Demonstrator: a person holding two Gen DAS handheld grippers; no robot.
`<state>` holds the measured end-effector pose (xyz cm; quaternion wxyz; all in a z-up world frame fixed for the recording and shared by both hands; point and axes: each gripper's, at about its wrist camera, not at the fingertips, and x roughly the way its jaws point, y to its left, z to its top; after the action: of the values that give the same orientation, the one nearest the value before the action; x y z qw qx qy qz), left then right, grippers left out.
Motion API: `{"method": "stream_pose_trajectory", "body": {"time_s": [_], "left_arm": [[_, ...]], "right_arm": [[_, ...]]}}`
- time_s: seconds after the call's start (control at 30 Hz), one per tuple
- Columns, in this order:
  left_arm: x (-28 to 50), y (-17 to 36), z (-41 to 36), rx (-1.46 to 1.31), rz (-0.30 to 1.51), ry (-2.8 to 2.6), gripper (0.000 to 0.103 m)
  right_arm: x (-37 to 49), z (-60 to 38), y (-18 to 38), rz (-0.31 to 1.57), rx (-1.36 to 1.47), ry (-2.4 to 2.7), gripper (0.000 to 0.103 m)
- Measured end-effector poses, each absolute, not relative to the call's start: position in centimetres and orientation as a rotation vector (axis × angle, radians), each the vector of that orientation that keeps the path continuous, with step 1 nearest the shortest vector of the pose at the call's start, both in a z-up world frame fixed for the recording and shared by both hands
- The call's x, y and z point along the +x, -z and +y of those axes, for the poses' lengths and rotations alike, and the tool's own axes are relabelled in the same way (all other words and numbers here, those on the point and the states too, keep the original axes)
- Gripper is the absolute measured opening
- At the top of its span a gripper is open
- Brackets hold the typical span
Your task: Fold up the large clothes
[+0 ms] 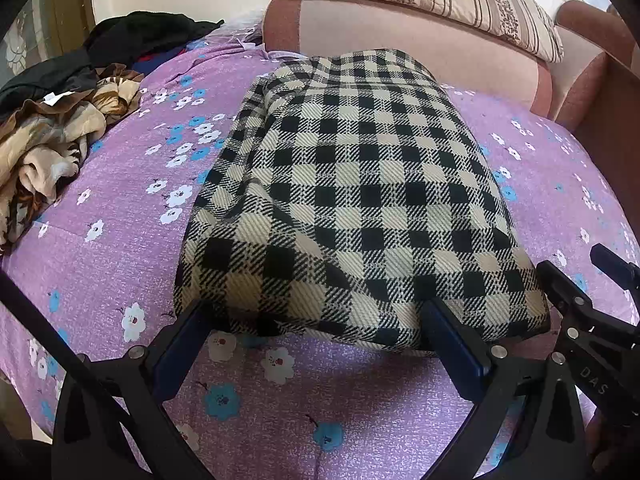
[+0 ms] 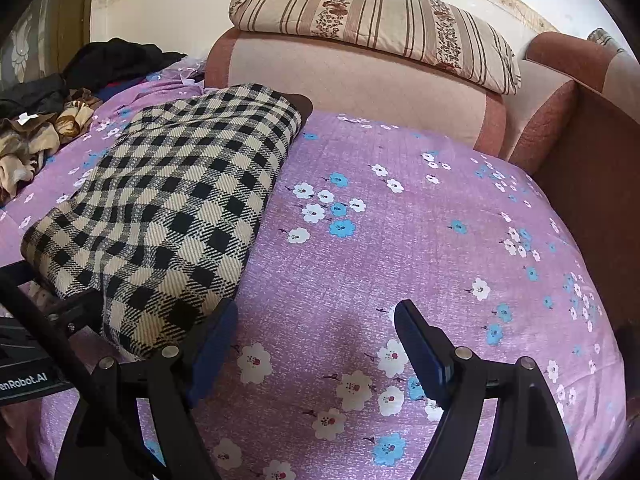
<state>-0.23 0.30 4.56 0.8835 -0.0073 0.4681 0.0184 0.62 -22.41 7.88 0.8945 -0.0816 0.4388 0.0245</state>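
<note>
Checked garment (folded), near edge touching spread left tool

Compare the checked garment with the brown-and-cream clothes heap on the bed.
The checked garment is folded into a neat block mid-bed; the brown-and-cream heap is crumpled and loose at the far left. The garment is black-and-cream plaid; the heap is mottled brown. Both lie on the purple floral sheet.

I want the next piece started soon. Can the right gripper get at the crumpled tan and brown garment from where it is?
Probably not directly: the right gripper sits open at the checked garment's near end, and that bundle lies between it and the tan and brown garment.
</note>
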Motion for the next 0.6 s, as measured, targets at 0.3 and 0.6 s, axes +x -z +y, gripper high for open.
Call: {"method": "stream_pose_trajectory", "body": {"time_s": [0.3,0.6], "left_arm": [[-0.25,-4.52,0.25,-0.014,0.981,-0.037,0.103],[-0.32,-4.46,0.30,-0.015,0.981,-0.038,0.103]], "right_arm": [[0.66,-22.40,-7.86,0.910,-0.177,-0.044,0.085],[0.46,-22.06,-7.82,0.909,-0.191,-0.045,0.085]]}}
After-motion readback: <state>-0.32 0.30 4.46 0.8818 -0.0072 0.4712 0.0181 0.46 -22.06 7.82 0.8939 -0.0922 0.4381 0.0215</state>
